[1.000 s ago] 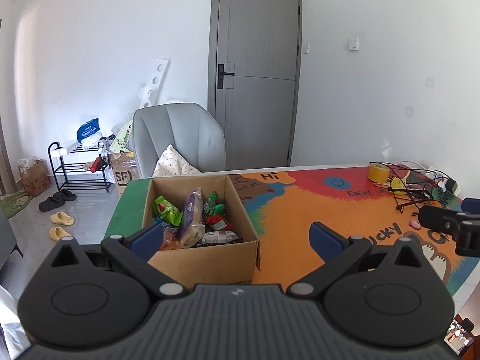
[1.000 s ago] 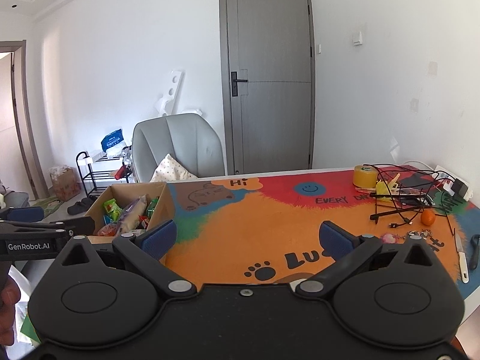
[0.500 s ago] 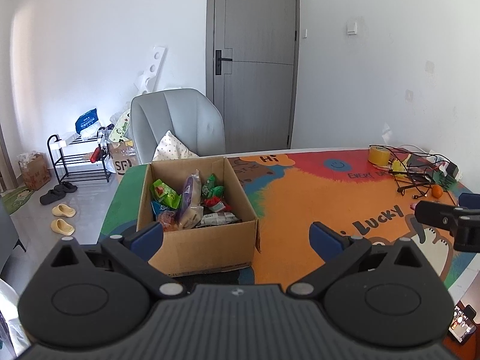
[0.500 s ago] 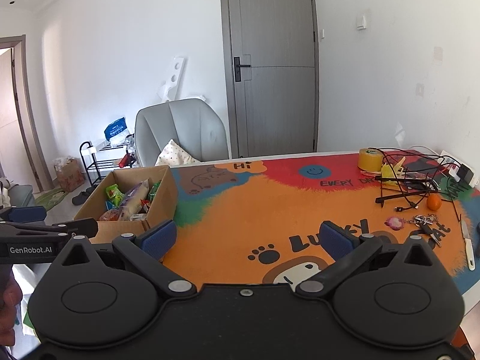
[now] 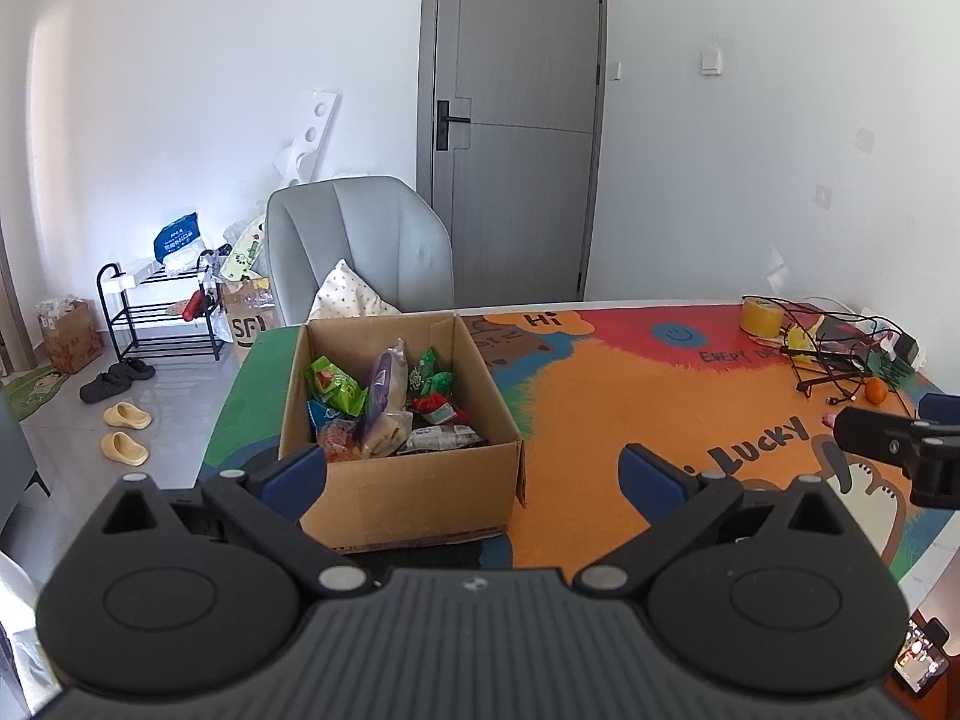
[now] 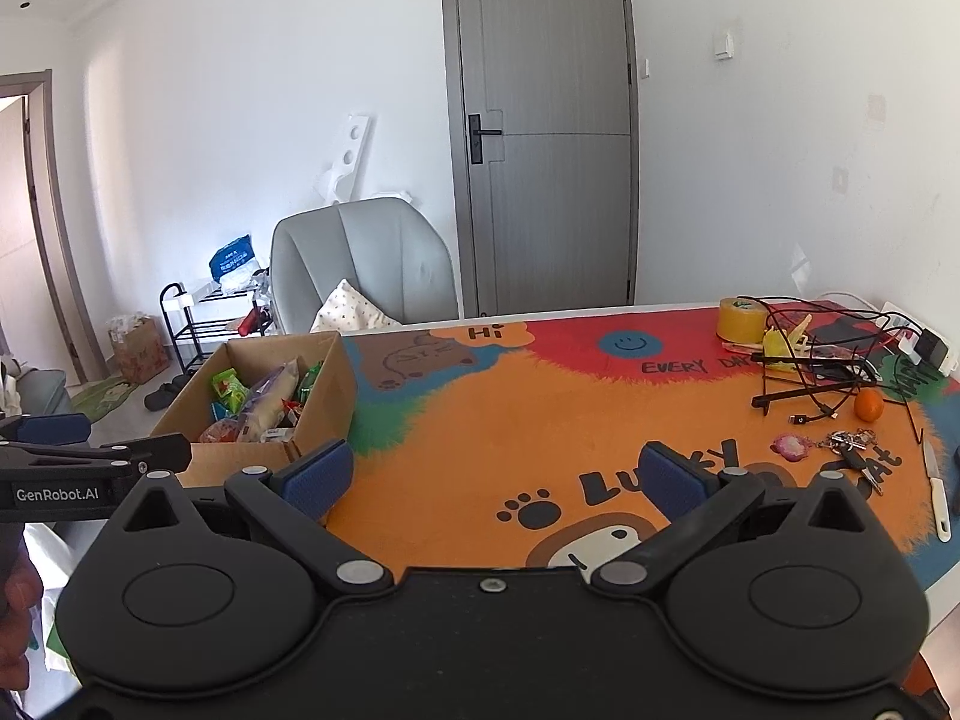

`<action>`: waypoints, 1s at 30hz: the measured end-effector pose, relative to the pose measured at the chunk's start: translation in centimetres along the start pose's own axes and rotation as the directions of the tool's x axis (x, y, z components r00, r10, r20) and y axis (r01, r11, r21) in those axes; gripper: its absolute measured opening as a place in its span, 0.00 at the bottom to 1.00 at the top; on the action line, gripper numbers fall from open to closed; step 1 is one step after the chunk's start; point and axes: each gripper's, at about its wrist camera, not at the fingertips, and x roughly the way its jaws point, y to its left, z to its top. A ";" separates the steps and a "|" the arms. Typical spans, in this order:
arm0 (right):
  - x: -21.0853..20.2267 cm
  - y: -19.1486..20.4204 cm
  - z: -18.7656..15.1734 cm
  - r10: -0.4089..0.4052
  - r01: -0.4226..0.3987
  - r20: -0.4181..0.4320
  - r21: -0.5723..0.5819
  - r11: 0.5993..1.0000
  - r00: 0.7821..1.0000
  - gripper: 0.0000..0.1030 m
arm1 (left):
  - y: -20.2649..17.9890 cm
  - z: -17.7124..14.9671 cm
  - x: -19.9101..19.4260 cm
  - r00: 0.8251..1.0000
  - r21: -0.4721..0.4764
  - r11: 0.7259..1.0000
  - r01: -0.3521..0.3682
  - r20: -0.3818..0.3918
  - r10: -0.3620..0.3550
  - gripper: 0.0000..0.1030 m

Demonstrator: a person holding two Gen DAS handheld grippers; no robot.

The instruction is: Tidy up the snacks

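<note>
Left wrist view: the left gripper [image 5: 474, 471] has its jaws spread wide and empty, the cardboard box [image 5: 408, 498] directly at 12 o'clock between them. Snack packets [image 5: 384, 405] fill it, green, purple and red; their labels are unreadable. Right gripper [image 6: 492, 477] jaws also gape, holding nothing, over the orange mat [image 6: 540, 420] on the bench. At 2 o'clock lie tangled cables [image 6: 822, 360], a tape roll [image 6: 743, 319], an orange [image 6: 869, 405] and keys [image 6: 852, 447]. A grey chair [image 5: 360, 246] stands behind the box.

The left gripper [image 5: 474, 471] hangs wide apart, empty, before the snack-filled cardboard box [image 5: 399, 480].
</note>
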 end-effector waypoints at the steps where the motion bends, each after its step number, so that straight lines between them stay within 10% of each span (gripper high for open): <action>1: 0.0 0.0 0.0 0.000 0.000 0.000 -0.001 1.000 1.000 1.00 | 0.0 0.0 0.0 1.000 0.000 1.000 0.002 -0.001 -0.002 1.00; 30: 0.7 -0.5 -0.5 -0.054 0.054 -0.020 0.000 0.999 0.998 1.00 | 0.0 0.0 0.1 1.000 0.009 1.000 -0.018 0.001 0.018 1.00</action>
